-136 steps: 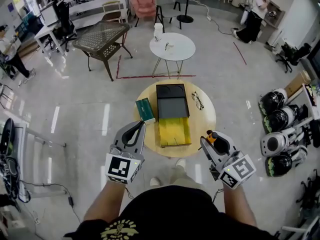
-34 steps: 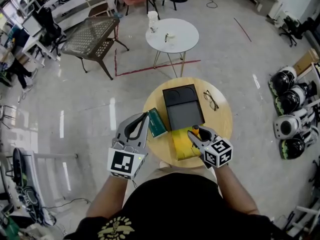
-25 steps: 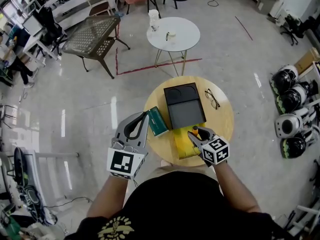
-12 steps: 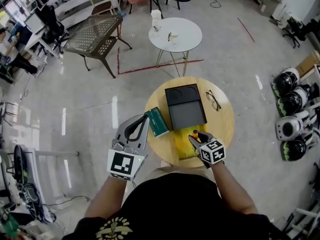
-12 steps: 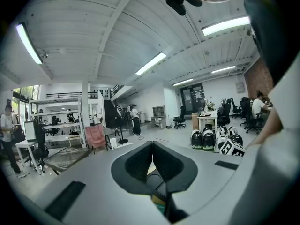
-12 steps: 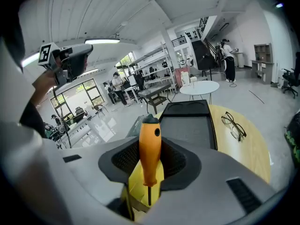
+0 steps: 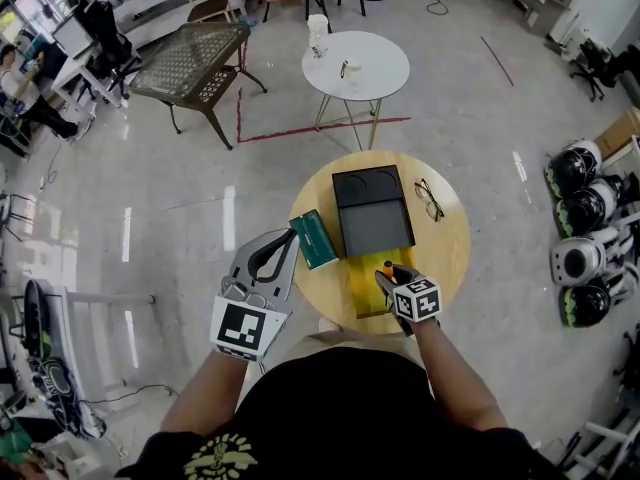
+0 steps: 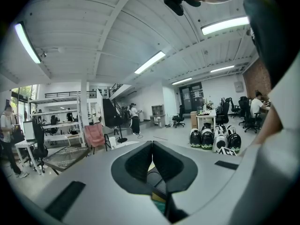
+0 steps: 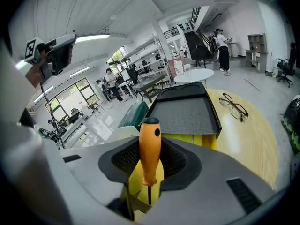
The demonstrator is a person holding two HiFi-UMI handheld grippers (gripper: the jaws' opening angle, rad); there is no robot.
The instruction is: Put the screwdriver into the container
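An orange-handled screwdriver [image 9: 149,149] stands upright between the jaws of my right gripper [image 9: 151,157], which is shut on its handle, the thin shaft pointing back toward the camera. In the head view the right gripper [image 7: 392,279] hangs over the near end of the yellow open container [image 7: 360,286] on the round wooden table [image 7: 447,248]. The container's yellow wall [image 9: 206,141] shows just beyond the jaws. My left gripper [image 7: 286,242] hovers off the table's left edge; its jaws [image 8: 151,148] meet with nothing between them.
A black tray [image 7: 372,213] lies directly behind the yellow container. A green box [image 7: 316,239] sits on the table's left side, and a pair of glasses [image 7: 430,198] on its right. A white round table [image 7: 355,65] stands farther off, with helmets [image 7: 580,238] on the floor to the right.
My right gripper has sunk toward the yellow container with the screwdriver still in it. The left gripper has stayed where it was.
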